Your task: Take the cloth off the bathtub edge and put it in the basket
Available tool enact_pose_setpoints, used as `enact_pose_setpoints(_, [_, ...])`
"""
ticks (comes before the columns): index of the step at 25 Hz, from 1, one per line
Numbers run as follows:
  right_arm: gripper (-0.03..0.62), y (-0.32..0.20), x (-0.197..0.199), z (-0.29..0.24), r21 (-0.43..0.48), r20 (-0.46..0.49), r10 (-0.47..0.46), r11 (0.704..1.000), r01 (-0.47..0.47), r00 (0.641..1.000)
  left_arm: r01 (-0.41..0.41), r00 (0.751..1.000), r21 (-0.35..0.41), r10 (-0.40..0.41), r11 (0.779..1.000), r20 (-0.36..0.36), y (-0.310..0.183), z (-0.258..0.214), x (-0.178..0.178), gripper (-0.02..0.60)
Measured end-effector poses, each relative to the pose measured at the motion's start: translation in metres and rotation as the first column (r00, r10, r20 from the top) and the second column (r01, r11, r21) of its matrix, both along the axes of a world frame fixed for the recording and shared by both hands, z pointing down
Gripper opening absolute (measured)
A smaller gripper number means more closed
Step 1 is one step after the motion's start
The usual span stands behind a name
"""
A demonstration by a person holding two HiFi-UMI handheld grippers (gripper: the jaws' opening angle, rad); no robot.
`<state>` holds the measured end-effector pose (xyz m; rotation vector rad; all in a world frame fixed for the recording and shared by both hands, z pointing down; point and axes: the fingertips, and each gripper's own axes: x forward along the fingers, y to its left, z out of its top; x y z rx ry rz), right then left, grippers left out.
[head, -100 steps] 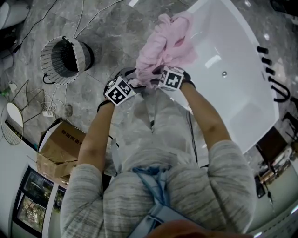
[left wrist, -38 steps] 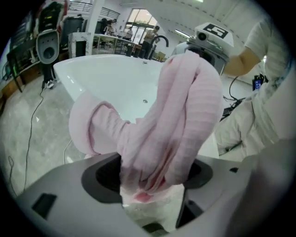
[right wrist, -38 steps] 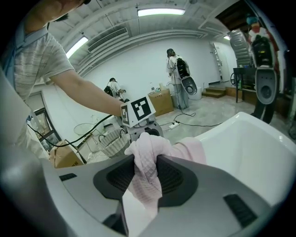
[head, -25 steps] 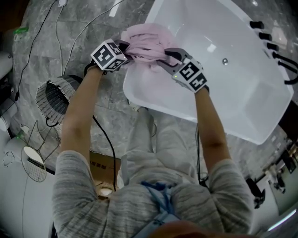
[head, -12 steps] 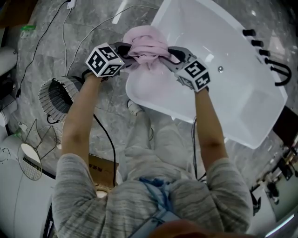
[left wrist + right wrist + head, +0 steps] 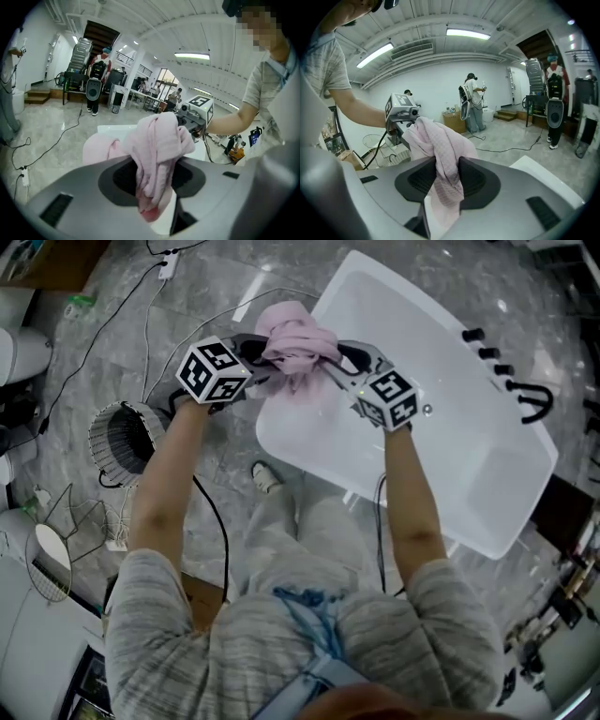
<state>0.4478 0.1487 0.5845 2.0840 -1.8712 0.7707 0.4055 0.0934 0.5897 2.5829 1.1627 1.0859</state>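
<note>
A bunched pink cloth [image 6: 293, 341] hangs in the air over the near-left corner of the white bathtub [image 6: 469, 432]. My left gripper [image 6: 265, 354] is shut on its left side and my right gripper [image 6: 330, 358] is shut on its right side. In the left gripper view the cloth [image 6: 157, 145] is pinched between the jaws of the left gripper [image 6: 152, 187], with the right gripper's marker cube behind it. The right gripper view shows the cloth [image 6: 440, 145] clamped in the right gripper [image 6: 443, 180]. The round wire basket [image 6: 122, 440] stands on the floor at the left, below my left forearm.
Black cables [image 6: 141, 324] run across the grey marble floor. Tap fittings [image 6: 487, 345] sit on the tub's far rim. A round mirror and a wire rack [image 6: 56, 540] stand at the lower left. Several people and equipment stand in the hall in both gripper views.
Both grippers have risen together with the cloth, which has come up off the tub's edge. The tub and the basket now look farther below.
</note>
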Motion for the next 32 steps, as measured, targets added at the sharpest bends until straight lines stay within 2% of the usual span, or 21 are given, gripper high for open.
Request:
enact_pose_setpoints(14, [0.144,-0.013,-0.01,-0.096,0.066,-0.066,-0.044,0.997,0.049,0.997,0.115,0.988,0.008,-0.114,0.993,-0.103,-0.007,-0.098,-0.015,0.166])
enact_pose_setpoints(23, [0.144,-0.037,-0.021,-0.158,0.126,-0.138,-0.096,0.986,0.113,0.986,0.204,0.959,-0.03,-0.206,0.978,-0.194,-0.024,-0.159,-0.03,0.166])
enact_pose_setpoints(32, [0.144,-0.066,-0.039,-0.198,0.171,-0.18,-0.165,0.966,0.196,0.97,0.292,0.923,-0.019,-0.287,0.956,-0.257,-0.048,-0.2,-0.049,0.166])
